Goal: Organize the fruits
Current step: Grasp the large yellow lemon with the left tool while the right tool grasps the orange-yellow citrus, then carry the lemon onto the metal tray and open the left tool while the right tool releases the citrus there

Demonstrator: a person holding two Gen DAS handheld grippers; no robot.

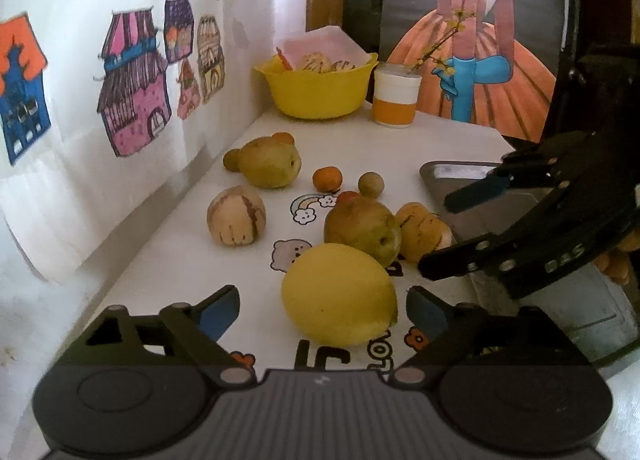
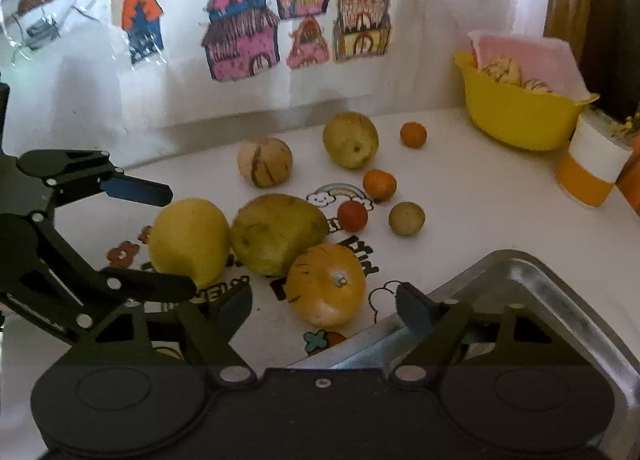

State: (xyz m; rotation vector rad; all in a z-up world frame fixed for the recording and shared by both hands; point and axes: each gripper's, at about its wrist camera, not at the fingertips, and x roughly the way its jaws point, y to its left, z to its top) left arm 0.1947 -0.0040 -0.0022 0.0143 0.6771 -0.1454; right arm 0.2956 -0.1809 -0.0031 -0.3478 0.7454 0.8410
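Fruits [image 1: 339, 294] in yellow bowl [image 1: 316, 93] half hidden

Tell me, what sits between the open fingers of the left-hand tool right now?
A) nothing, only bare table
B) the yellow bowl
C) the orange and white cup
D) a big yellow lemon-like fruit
D: in the left wrist view the large yellow fruit lies between the spread fingers of the left gripper, neither one visibly touching it.

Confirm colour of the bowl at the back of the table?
Yellow. The bowl holds pale striped fruit and a pink-white liner; it shows best in the left wrist view.
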